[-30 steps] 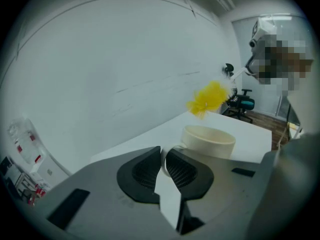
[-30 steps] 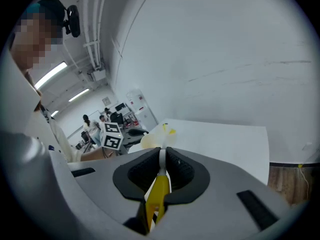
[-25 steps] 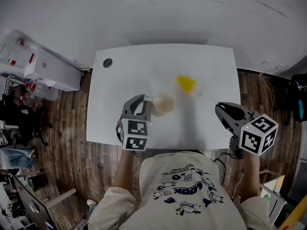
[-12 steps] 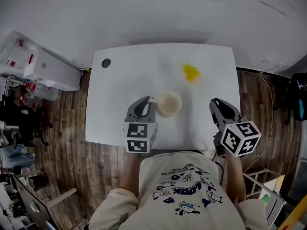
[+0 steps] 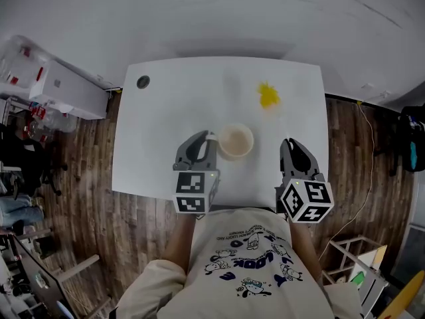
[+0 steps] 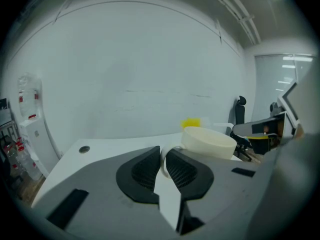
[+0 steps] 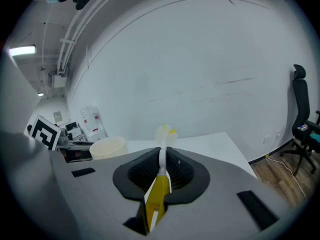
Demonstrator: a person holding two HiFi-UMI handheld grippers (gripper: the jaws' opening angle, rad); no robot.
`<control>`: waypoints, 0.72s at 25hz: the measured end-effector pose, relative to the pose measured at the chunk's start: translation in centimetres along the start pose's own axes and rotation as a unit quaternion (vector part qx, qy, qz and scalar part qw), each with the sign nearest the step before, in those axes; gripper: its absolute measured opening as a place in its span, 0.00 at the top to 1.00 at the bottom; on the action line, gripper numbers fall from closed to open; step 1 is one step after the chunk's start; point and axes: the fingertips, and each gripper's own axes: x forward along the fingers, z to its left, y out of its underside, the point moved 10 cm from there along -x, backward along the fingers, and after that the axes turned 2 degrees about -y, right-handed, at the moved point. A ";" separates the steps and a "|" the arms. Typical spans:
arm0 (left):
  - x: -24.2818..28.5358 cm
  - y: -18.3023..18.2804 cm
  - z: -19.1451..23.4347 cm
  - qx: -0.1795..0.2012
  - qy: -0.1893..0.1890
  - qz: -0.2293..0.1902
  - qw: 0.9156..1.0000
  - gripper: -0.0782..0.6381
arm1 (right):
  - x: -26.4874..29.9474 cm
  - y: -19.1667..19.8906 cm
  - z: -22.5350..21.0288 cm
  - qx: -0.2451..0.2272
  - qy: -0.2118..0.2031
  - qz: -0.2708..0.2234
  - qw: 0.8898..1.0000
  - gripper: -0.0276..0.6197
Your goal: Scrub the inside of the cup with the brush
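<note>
**Cup** (image 5: 235, 141): cream, upright on the desk, mouth up, in the middle of the front half. The left hand-held gripper (image 5: 202, 141) was clamped on its loop handle (image 6: 163, 160), jaws narrow around the loop. This was judged to be a steadying hold, so the cup would not turn or slide under scrubbing.

**Brush** (image 7: 165, 132): thin white stem with a yellow grip and a pale, yellow-flecked head. The right hand-held gripper (image 5: 292, 145) was closed tight on the stem, grip end toward the person. The head (image 5: 268, 95) pointed away over the far right of the desk, well apart from the cup. Whether it touched the surface could not be told. It was held lengthwise along the jaws, judged ready to be swung over and dipped into the cup. The inside was not yet reached.

**Desk** (image 5: 166, 111): white and plain, with a round grommet (image 5: 143, 82) at the far left corner.

**Room**: dark wood-plank floor (image 5: 86, 198), white wall (image 5: 232, 18) behind the desk, white cabinet (image 5: 66, 92) to the left, and an office chair (image 7: 298, 101) off to the right.
</note>
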 end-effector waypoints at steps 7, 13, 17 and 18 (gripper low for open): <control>0.4 0.4 0.0 -0.006 0.001 0.007 1.000 0.84 | 0.5 0.8 0.0 0.012 0.003 0.005 1.000 0.88; 0.4 0.6 -0.3 -0.007 0.002 0.012 1.000 0.84 | 0.5 0.9 0.3 0.005 0.005 0.001 1.000 0.88; 0.4 0.6 -0.5 -0.008 0.002 0.006 1.000 0.84 | 0.5 0.9 0.3 0.003 0.005 0.000 1.000 0.88; 0.4 0.6 -0.5 -0.009 0.001 0.006 1.000 0.84 | 0.5 0.9 0.3 0.002 0.005 0.000 1.000 0.88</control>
